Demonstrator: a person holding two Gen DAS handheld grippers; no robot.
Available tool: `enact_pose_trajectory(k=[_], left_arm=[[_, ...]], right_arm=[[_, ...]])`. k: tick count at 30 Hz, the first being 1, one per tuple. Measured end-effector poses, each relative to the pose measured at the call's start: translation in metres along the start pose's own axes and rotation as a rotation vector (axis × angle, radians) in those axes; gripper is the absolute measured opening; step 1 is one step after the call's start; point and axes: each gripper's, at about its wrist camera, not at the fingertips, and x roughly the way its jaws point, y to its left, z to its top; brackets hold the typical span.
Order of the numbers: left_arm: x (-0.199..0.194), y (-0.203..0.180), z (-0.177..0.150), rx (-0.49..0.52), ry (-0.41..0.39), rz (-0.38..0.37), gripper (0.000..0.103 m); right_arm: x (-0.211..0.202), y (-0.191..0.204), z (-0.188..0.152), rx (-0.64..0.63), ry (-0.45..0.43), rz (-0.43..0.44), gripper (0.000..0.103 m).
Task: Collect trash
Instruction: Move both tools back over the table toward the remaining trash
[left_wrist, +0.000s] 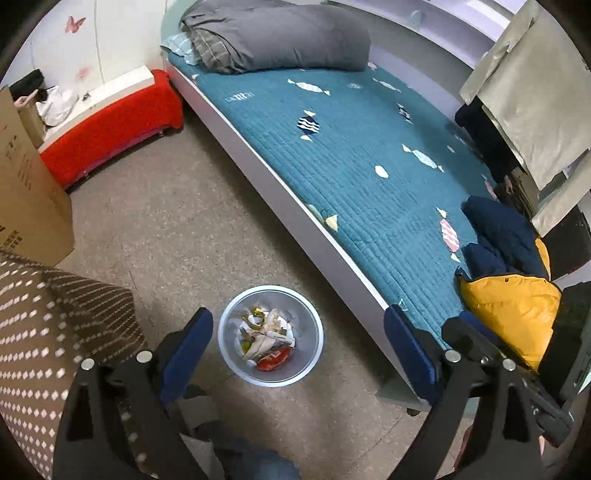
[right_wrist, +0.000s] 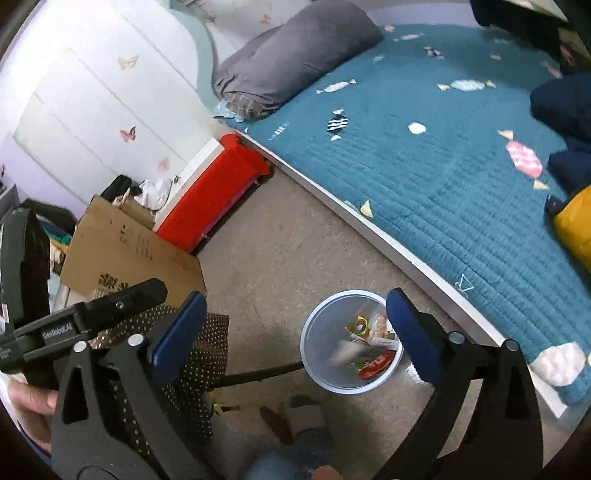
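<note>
Both grippers, left gripper (left_wrist: 297, 345) and right gripper (right_wrist: 293, 332), spread wide, empty. Bin (left_wrist: 236, 354) on floor, lower centre, holds wrappers (left_wrist: 267, 334): light, crinkly, slippery; pinch bunched edges.

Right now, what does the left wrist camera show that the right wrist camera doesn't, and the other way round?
Only the left wrist view shows the beige cloth hanging over the bed's far side. Only the right wrist view shows the left gripper from outside, a hand and a slippered foot. Both show the trash bin holding wrappers, the teal bed, red bench, cardboard box and yellow jacket.
</note>
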Motion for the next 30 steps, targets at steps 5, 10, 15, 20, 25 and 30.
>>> enact_pose_trajectory(k=[5,10,15,20,25,30], left_arm=[[-0.034,0.002,-0.013,0.009,-0.061,0.014,0.092],[-0.075,0.007,-0.029,0.001,-0.126,0.022,0.093],[-0.118,0.013,-0.05,-0.004,-0.2,0.038,0.094],[-0.154,0.018,-0.072,0.015,-0.259,0.079,0.094],[-0.186,0.032,-0.099,-0.008,-0.302,0.077,0.094],[-0.213,0.052,-0.129,-0.037,-0.344,0.092,0.094]], right_arm=[[-0.012,0.021,-0.011,-0.043,-0.01,-0.023,0.097],[-0.028,0.04,-0.017,-0.073,-0.027,-0.022,0.097],[-0.049,0.069,-0.023,-0.127,-0.043,-0.014,0.097],[-0.064,0.101,-0.037,-0.2,-0.046,-0.006,0.097],[-0.079,0.137,-0.05,-0.264,-0.054,0.018,0.097],[-0.086,0.178,-0.063,-0.349,-0.046,0.051,0.097]])
